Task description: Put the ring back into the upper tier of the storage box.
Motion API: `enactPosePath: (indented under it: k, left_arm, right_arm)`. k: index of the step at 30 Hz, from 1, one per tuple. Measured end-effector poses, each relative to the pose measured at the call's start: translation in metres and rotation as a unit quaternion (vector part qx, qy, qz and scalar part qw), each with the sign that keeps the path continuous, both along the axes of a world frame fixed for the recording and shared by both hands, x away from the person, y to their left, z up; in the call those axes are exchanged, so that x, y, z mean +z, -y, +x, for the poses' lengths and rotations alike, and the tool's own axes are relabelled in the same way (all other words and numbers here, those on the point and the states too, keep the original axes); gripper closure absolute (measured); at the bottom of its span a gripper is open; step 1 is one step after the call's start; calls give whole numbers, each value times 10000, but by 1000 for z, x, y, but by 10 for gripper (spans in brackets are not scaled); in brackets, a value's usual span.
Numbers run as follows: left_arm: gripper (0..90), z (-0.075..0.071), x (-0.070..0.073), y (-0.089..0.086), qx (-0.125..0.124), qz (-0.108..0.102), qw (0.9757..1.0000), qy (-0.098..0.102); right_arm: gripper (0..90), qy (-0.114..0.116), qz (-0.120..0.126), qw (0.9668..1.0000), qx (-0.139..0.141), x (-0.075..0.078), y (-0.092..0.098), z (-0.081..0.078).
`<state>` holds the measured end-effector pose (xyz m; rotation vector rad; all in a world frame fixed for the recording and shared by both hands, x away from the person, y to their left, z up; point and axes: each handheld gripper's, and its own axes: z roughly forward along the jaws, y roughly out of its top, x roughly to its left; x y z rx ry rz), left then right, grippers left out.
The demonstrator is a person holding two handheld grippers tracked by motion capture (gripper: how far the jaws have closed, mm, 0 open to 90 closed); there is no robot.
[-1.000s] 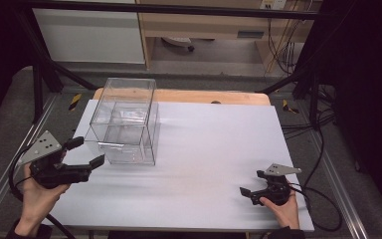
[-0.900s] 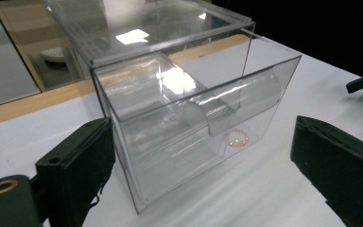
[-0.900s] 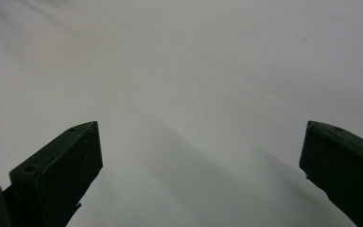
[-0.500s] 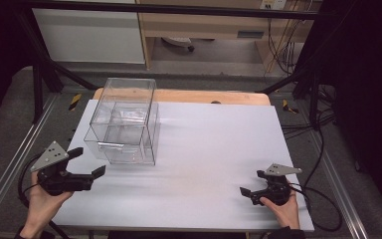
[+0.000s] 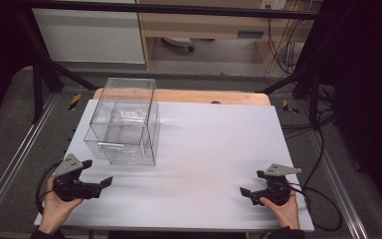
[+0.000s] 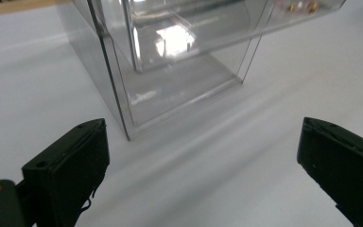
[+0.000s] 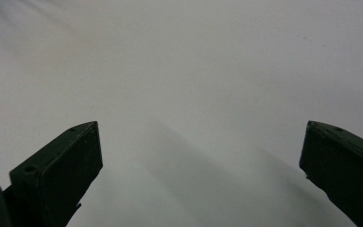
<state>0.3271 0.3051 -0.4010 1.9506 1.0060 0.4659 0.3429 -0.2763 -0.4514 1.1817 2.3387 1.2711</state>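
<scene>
Both claws idle beside the clear box

We see the box (image 5: 123,122) standing untouched on the white bench (image 5: 214,149); our left claw (image 5: 95,175), wide and empty, sits just before it, the right claw (image 5: 251,185), also wide, well apart. All handling remains.

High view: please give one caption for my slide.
Two open grippers, left and right, rest near a clear plastic box on a white table.
</scene>
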Motion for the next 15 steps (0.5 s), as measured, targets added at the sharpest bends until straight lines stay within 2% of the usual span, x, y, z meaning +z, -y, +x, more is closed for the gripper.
enactPosePath:
  k: [6, 15]
  left_arm:
    - [27, 2, -18, 1, -60, -36, 9999, -130]
    - [27, 6, -33, 0, -78, 94, 9995, -280]
  right_arm:
    - [5, 2, -25, 10000, 21, 0, 0, 0]
    - [5, 3, -46, 10000, 30, -1, 0, 0]
